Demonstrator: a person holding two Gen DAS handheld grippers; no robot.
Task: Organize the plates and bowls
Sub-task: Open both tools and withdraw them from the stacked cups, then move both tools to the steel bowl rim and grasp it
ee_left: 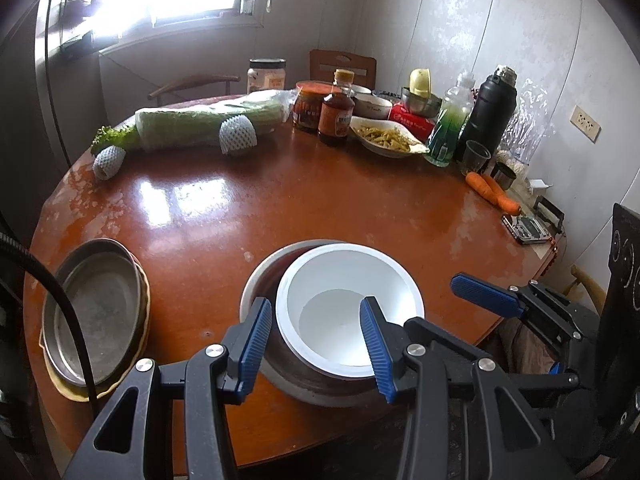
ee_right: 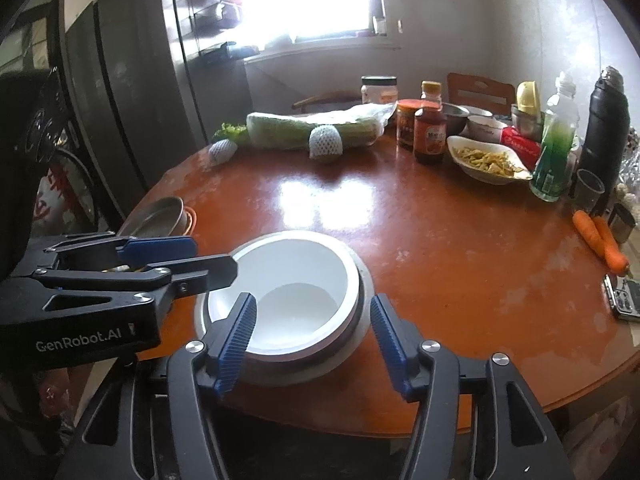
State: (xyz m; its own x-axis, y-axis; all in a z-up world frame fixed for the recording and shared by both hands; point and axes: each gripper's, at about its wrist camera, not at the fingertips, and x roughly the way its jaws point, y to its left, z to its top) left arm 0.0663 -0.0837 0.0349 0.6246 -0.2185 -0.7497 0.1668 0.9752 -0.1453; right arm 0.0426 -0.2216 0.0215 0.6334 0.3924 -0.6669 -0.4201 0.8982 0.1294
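Note:
A white bowl (ee_left: 352,280) (ee_right: 296,264) sits nested inside a larger metal bowl (ee_left: 260,276) (ee_right: 362,280) near the front edge of the round wooden table (ee_left: 280,200). My left gripper (ee_left: 315,300) (ee_right: 216,257) comes in from the left and is shut on the white bowl's left wall, one pad outside and one inside. My right gripper (ee_right: 313,297) stands open astride the near right rims. Its left finger is inside the white bowl and its right finger is outside the metal bowl, with gaps showing. One of its fingers (ee_left: 484,296) shows in the left wrist view.
A metal plate tops a stack of plates (ee_left: 96,308) (ee_right: 160,216) at the table's left edge. Along the far side stand wrapped cabbage (ee_left: 208,120), sauce bottles (ee_left: 336,112), a dish of food (ee_left: 384,138), a green bottle (ee_left: 448,128), a black flask (ee_left: 492,112) and a glass (ee_left: 474,156). Carrots (ee_left: 492,192) lie at the right.

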